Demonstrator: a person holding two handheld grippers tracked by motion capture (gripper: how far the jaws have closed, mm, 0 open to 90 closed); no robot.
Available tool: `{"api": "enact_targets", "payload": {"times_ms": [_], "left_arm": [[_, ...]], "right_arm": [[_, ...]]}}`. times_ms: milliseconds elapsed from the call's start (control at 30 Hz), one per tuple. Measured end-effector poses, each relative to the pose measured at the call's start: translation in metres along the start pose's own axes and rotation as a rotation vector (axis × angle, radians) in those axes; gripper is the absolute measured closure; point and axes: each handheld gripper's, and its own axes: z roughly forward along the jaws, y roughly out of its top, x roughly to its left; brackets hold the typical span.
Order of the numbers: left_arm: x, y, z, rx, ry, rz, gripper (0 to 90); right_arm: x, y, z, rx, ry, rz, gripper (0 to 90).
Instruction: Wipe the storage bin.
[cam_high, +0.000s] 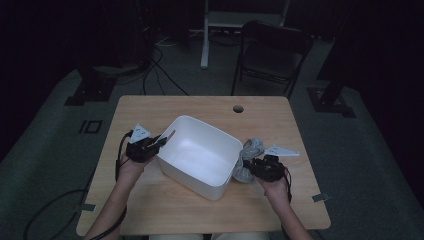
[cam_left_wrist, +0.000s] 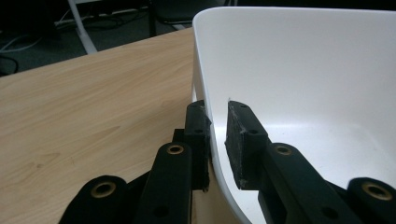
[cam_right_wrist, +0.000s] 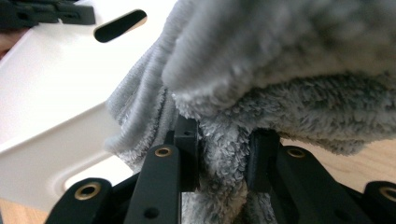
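A white plastic bin (cam_high: 192, 177) stands in the middle of the wooden table (cam_high: 150, 210). My left gripper (cam_high: 162, 140) straddles the bin's left wall. In the left gripper view, the left gripper (cam_left_wrist: 217, 140) has its outer pad against the wall of the bin (cam_left_wrist: 303, 70), while the inner pad stands a little off it. A grey fluffy towel (cam_high: 249, 150) hangs bunched just outside the bin's right wall. My right gripper (cam_high: 251, 167) is shut on its lower folds. In the right gripper view, the pads of the right gripper (cam_right_wrist: 224, 154) pinch the towel (cam_right_wrist: 280, 56) beside the bin (cam_right_wrist: 56, 84).
The table has a round hole (cam_high: 238, 108) near its far edge. Bare wood lies in front of the bin and to its far left. A dark folding chair (cam_high: 272, 55) and cables stand on the floor beyond the table.
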Motion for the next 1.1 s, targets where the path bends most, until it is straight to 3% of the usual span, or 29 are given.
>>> {"api": "enact_targets", "payload": {"times_ms": [333,367,500,633,733,833,1000,1033,1100], "left_arm": [[0.0,0.001,0.001,0.008,0.0,0.004,78.6],[0.0,0.001,0.001,0.006,-0.002,-0.004,78.5],[0.0,0.0,0.001,0.001,0.008,-0.005,78.4],[0.0,-0.001,0.0,-0.016,0.017,-0.013,77.8],[-0.001,-0.001,0.0,-0.021,0.035,-0.02,78.4],[-0.002,-0.001,0.001,-0.019,0.041,-0.033,78.7],[-0.002,-0.001,0.001,-0.018,0.044,-0.041,79.3],[-0.002,-0.001,0.001,-0.016,0.045,-0.041,79.3],[-0.002,-0.001,0.001,-0.017,0.044,-0.043,79.3]], "right_arm": [[-0.01,-0.013,0.021,0.107,-0.062,-0.006,71.4],[-0.013,-0.018,0.028,0.141,-0.072,0.004,71.4],[-0.018,-0.027,0.039,0.189,-0.091,0.008,71.3],[-0.02,-0.028,0.041,0.206,-0.096,0.013,71.2],[-0.018,-0.024,0.033,0.191,-0.073,0.017,71.1],[-0.01,-0.016,0.011,0.131,-0.036,0.013,71.0],[0.024,-0.006,-0.032,0.029,0.05,-0.044,71.0],[0.038,-0.006,-0.043,0.002,0.092,-0.063,71.0],[0.044,-0.007,-0.046,-0.004,0.106,-0.072,71.1]]}}
